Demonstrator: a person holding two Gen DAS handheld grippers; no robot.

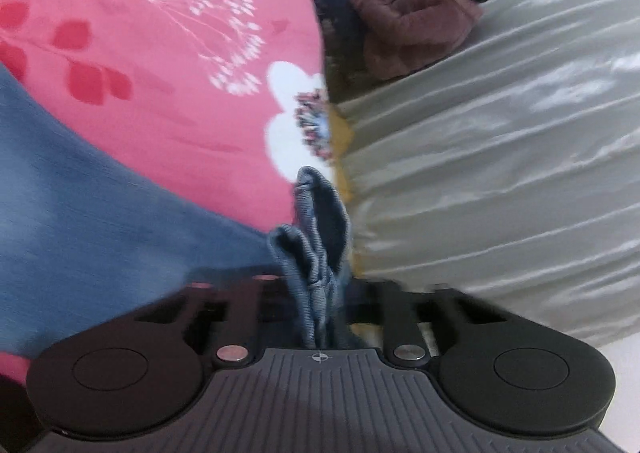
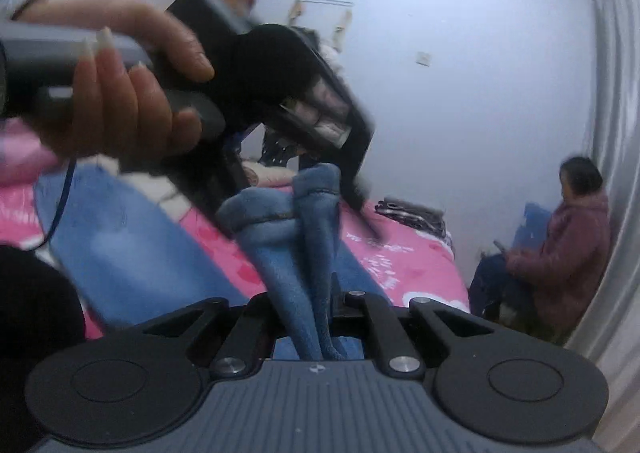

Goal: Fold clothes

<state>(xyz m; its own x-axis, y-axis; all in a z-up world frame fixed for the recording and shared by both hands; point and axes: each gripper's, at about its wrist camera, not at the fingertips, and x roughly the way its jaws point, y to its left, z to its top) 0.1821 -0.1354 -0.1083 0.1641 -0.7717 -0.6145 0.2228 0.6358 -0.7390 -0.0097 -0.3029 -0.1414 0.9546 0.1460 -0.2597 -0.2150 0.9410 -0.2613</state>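
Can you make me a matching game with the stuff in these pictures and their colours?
Things:
1. jeans
2. bedspread
3. curtain
4. seated person's jacket

Colours:
A. silvery grey
B. pink with white flowers
C. dusty maroon
D. blue

Pairs: 1-D, 2-B, 3-A, 4-C

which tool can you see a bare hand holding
The left tool, seen in the right wrist view: a hand wraps its handle. The right tool shows only jaws pinching the jeans.
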